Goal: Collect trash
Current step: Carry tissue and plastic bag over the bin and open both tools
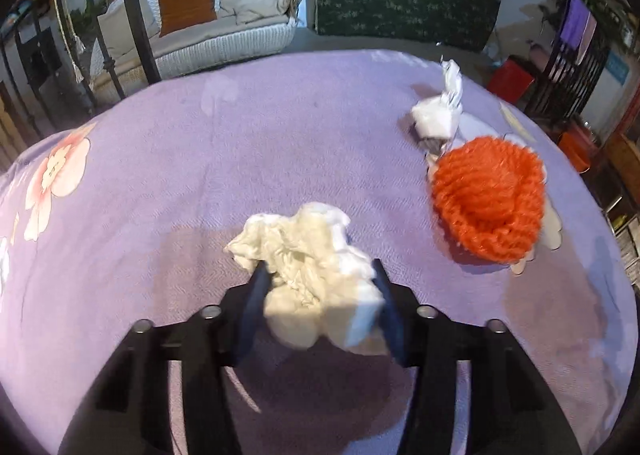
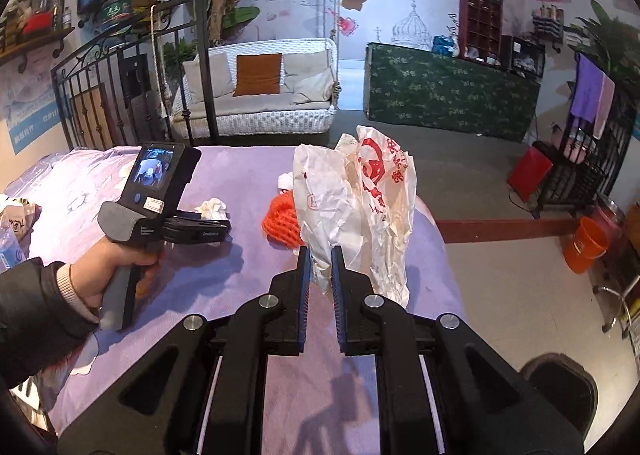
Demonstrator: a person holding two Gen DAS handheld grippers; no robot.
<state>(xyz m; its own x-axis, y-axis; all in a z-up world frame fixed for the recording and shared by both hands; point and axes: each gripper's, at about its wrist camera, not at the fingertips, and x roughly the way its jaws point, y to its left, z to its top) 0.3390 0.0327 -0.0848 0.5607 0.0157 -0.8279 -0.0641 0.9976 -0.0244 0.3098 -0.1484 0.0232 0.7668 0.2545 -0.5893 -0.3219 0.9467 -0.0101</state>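
My left gripper (image 1: 318,271) is shut on a crumpled white tissue (image 1: 308,255) and holds it just above the purple bedsheet (image 1: 200,159). It also shows in the right wrist view (image 2: 212,221), with the tissue (image 2: 212,208) at its tips. My right gripper (image 2: 320,251) is shut on a white plastic bag with red print (image 2: 360,199) and holds it upright over the bed. Another crumpled white paper (image 1: 440,111) lies at the far right of the bed, next to an orange knitted cup-shaped piece (image 1: 488,199).
The orange knit piece (image 2: 280,223) lies just left of the bag. A white wicker sofa (image 1: 200,23) and a green patterned counter (image 1: 404,3) stand beyond the bed. An orange bucket (image 2: 586,245) stands on the floor at right. A water bottle (image 2: 8,247) lies at the bed's left edge.
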